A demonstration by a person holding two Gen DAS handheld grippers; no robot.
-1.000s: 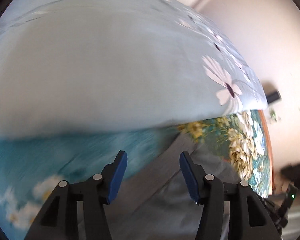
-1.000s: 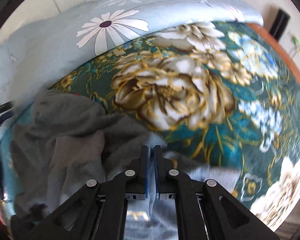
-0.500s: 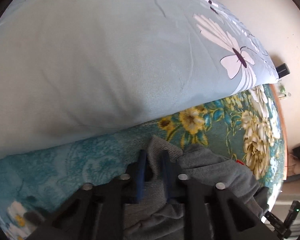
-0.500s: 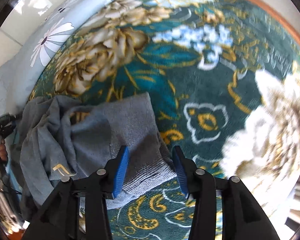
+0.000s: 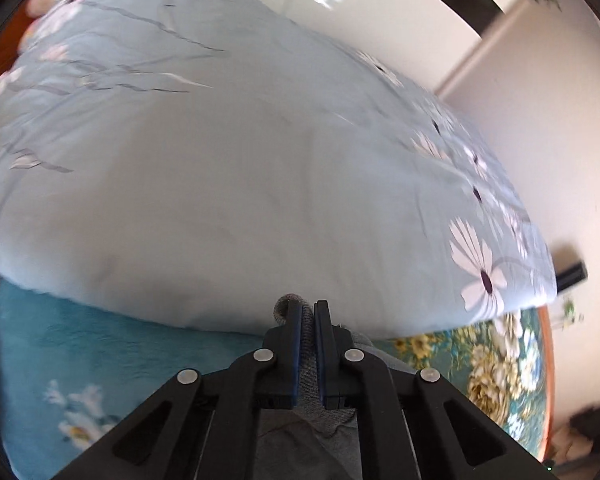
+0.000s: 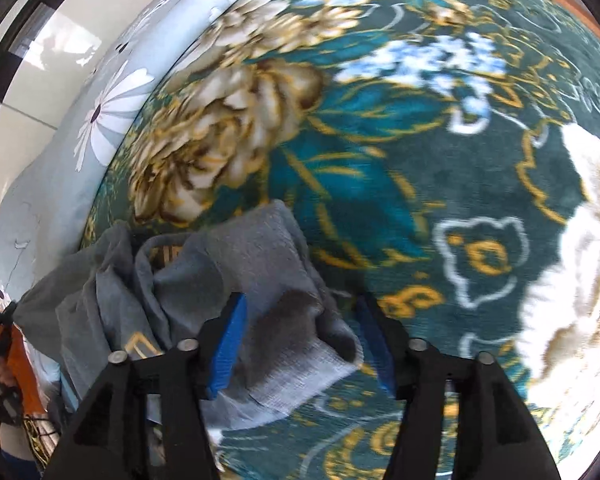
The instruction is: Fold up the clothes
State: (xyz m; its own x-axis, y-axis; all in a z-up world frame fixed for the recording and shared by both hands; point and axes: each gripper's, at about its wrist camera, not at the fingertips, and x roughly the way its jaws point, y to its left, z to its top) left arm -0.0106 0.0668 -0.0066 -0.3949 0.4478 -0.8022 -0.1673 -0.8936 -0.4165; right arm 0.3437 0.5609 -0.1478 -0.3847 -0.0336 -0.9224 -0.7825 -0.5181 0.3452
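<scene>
A grey garment lies crumpled on the teal floral blanket; a gold logo shows on it. My right gripper is open, its blue pads straddling the garment's ribbed hem, which lies between them. My left gripper is shut on a fold of the grey garment and holds it raised in front of the pale blue quilt. More grey cloth hangs below the fingers.
The pale blue daisy-print quilt is piled along the far side of the bed. The bed's wooden edge and a wall lie to the right. A dark object sits by the wall.
My left gripper closed on the garment's edge and lifted it toward the quilt. My right gripper, shut one second ago, opened and now sits lower over the hem.
</scene>
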